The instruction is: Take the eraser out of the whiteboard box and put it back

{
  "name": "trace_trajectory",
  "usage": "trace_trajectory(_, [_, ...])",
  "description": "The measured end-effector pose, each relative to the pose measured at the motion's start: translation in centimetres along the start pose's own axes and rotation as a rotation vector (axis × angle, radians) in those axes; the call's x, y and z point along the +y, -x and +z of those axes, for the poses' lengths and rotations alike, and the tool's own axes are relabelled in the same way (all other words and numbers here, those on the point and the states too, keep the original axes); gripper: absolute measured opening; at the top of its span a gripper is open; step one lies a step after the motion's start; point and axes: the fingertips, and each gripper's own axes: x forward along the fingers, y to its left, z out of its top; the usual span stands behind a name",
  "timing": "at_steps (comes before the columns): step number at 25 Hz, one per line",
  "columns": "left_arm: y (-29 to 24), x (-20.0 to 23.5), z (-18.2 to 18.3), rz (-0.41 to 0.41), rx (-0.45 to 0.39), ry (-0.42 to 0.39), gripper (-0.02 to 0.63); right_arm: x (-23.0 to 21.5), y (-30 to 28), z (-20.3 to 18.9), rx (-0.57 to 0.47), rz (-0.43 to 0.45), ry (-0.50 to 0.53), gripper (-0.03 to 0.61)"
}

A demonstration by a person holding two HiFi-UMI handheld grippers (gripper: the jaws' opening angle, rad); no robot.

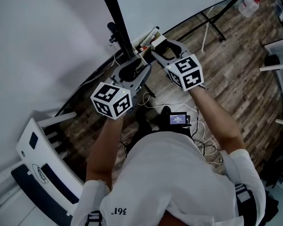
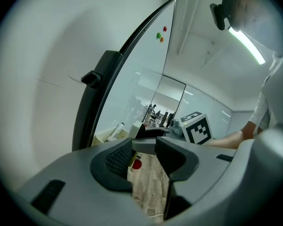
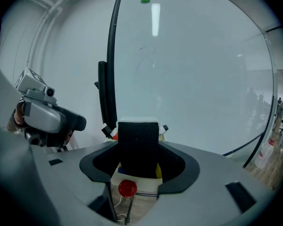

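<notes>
Between the right claw's (image 3: pixel 137 161) jaws sits the eraser (image 3: pixel 137 142), pinched on both sides just above the whiteboard box (image 3: pixel 144 183). I cannot tell whether it is clear of the box. To the left of the box, the left claw (image 2: pixel 144 146) hangs empty, tips pressed together. The step looks like lifting out or returning. Next the eraser needs lowering squarely into the box before the claw lets go.
</notes>
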Motion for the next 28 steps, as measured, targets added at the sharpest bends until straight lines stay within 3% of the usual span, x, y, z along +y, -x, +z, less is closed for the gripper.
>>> trace_trajectory(28, [0.4,0.2,-0.8,0.002,0.007,0.018,0.166,0.5,-2.1,-2.7,0.071,0.011,-0.031,0.255])
